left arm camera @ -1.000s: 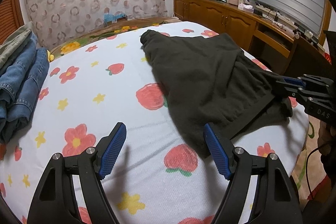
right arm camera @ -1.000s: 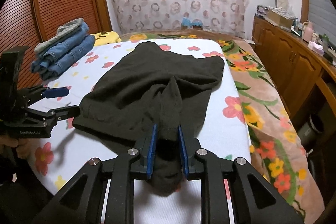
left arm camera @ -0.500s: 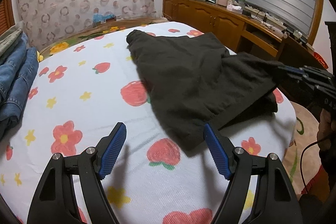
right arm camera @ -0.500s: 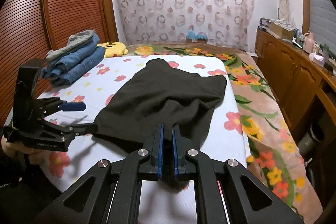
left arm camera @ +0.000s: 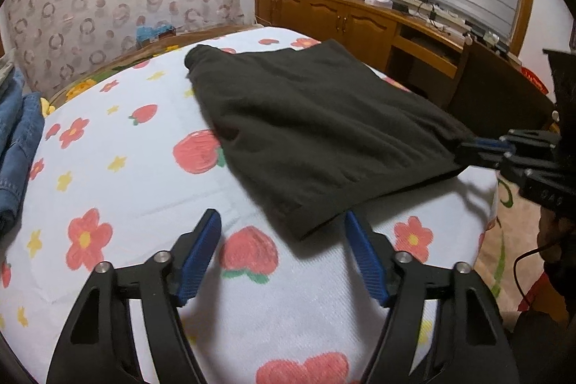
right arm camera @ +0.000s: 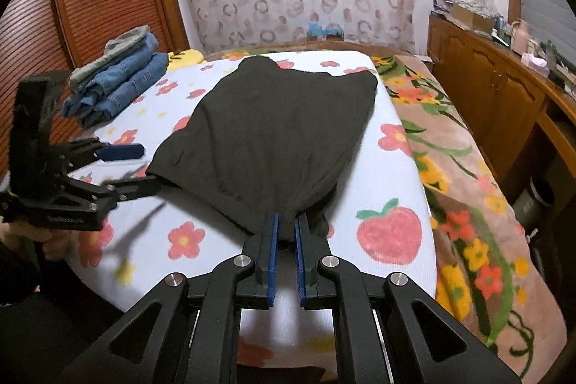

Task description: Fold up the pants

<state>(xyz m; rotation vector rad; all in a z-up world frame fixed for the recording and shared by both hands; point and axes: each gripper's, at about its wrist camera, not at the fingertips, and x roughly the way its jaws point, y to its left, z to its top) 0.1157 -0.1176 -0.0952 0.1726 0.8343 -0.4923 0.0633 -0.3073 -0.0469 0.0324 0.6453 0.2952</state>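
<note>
**Dark pants pinched at one corner**

Left wrist view: the left gripper [left arm camera: 282, 242], jaws apart and just narrowing, straddles the dark pants' [left arm camera: 316, 128] near corner on the bed [left arm camera: 118, 197].

Right wrist view: the right gripper [right arm camera: 285, 229] clamps the pants' [right arm camera: 273, 128] bunched near end.

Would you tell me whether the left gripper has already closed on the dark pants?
No, the left gripper stands open, with a corner of the dark pants lying between its blue pads, untouched.

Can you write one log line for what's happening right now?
right gripper: shut on black pants | left gripper: open, closing at pants corner
</note>
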